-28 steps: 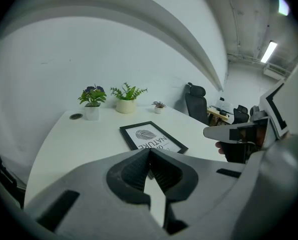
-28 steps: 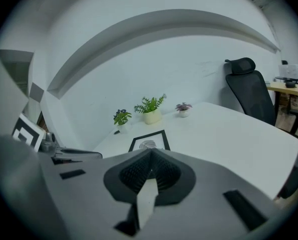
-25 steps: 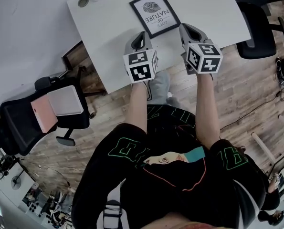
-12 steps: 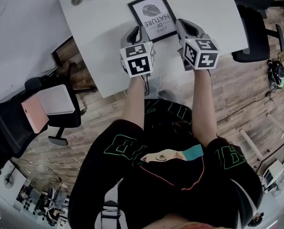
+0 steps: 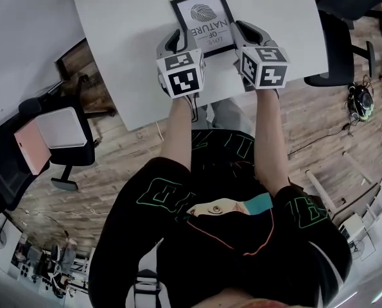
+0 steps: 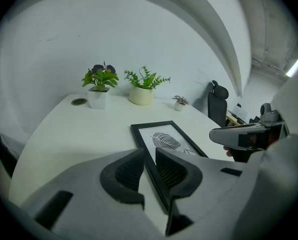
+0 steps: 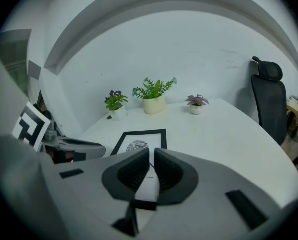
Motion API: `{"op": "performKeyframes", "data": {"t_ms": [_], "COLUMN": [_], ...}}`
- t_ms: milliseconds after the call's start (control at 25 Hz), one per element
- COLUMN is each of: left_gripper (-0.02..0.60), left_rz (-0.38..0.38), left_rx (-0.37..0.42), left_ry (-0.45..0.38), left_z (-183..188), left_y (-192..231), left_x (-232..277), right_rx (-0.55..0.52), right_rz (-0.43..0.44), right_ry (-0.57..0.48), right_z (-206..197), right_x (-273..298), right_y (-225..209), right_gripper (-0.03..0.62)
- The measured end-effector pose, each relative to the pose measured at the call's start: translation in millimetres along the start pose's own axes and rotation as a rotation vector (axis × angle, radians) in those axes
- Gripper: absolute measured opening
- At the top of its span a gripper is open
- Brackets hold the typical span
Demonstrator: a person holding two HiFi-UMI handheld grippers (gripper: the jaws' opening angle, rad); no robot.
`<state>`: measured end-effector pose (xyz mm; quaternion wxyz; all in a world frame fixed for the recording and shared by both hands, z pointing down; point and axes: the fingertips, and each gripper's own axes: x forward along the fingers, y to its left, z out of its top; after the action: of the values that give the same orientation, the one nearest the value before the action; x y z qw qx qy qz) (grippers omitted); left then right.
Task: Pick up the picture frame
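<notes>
Both arms are stretched forward over the near edge of the counter (image 5: pixel 133 50), and the two grippers are pitched downward side by side. The left gripper (image 5: pixel 176 38) (image 6: pixel 150 156) is set at the left edge of the picture frame (image 5: pixel 202 19) (image 6: pixel 164 136), and the right gripper (image 5: pixel 242 31) (image 7: pixel 151 159) at its near right corner (marker cubes turned upward). Both pairs of ribbed dark fingers (image 6: pixel 123 174) have just been opening. They are released, and part of the frame is seen in each gap, unpinched. One black rectangular frame is laid flat on the smooth white counter, a leaf-like print inside. Three small potted plants (image 6: pixel 99 84) are lined up at the far edge.
</notes>
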<state>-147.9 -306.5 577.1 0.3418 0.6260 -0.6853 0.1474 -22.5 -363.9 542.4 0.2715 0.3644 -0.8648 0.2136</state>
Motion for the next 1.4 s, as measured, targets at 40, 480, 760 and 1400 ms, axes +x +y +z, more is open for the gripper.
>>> {"op": "performKeyframes", "data": {"t_ms": [40, 480, 760, 1400], "left_gripper": [0.081, 0.115, 0.12, 0.086], "left_rz": [0.01, 0.084, 0.117, 0.136], "left_rx": [-0.008, -0.085, -0.137, -0.187], "left_ry": [0.003, 0.043, 0.077, 0.09], "left_z": [-1.9, -9.7, -16.3, -21.4], "left_y": [1.7, 2.1, 6.4, 4.6], "left_x": [1.8, 19.3, 31.3, 37.2], "right_rx": [-0.007, -0.093, -0.114, -0.039], "right_rz": [0.002, 0.084, 0.135, 0.18], "right_ry": [0.01, 0.098, 0.191, 0.306], "right_z": [-1.3, -1.6, -12.9, -29.0], "right_x": [2.5, 38.4, 59.2, 74.1], "right_y": [-1.2, -17.7, -23.1, -24.0], "right_gripper": [0.041, 0.075, 0.116, 0.114]}}
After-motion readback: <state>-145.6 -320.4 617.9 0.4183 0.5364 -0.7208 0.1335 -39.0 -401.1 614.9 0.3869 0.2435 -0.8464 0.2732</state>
